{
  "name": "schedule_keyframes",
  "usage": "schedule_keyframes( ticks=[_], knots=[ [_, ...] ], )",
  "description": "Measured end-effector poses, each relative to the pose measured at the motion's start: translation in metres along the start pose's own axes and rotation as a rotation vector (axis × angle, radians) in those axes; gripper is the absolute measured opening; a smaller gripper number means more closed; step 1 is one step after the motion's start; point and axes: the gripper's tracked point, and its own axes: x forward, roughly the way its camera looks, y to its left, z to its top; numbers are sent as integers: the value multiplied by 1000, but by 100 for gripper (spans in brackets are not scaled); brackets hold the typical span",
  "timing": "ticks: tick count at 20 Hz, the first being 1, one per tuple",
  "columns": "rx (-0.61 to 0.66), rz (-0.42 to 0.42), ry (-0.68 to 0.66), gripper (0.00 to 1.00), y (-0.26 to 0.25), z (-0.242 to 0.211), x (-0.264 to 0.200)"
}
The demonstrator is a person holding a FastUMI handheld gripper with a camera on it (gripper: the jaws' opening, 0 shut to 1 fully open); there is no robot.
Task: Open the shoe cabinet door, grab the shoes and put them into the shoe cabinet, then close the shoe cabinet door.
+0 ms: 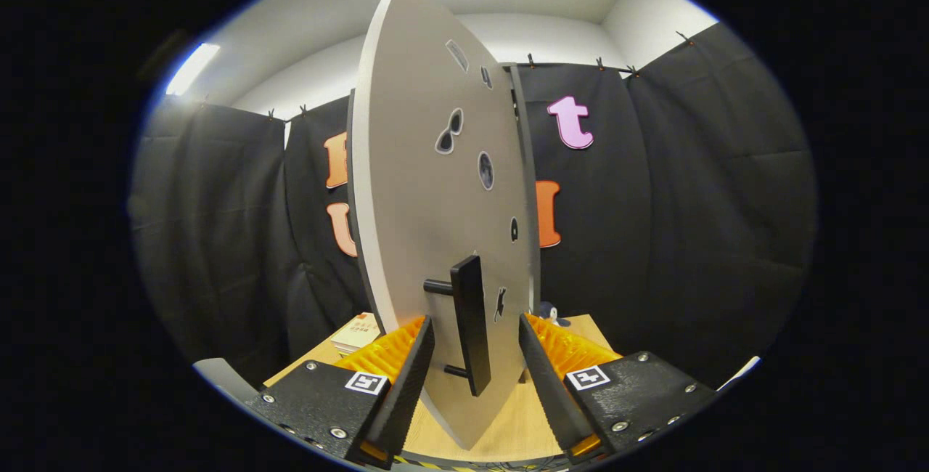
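Note:
The shoe cabinet door (428, 189), a pale grey panel with small dark cut-outs, stands swung out towards me and is seen almost edge-on. Its black bar handle (470, 323) stands upright on two short posts. My gripper (475, 323) is open, with the handle and the door's lower part between the two fingers. One finger (410, 377) is left of the handle and the other (544, 377) right of the door; a gap shows on each side. A dark strip of the cabinet body (528, 189) shows behind the door's far edge.
A wooden table top (508, 425) lies under the door and fingers. A stack of books (357, 332) rests on it beyond the left finger. A small dark figure (554, 311) sits beyond the right finger. Black cloth walls close the booth behind.

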Motion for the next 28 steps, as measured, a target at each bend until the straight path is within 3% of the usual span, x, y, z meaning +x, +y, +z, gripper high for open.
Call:
schedule_keyframes(
  ticks=[28],
  knots=[
    [-21,180,48,83,105,-21,104]
  ],
)
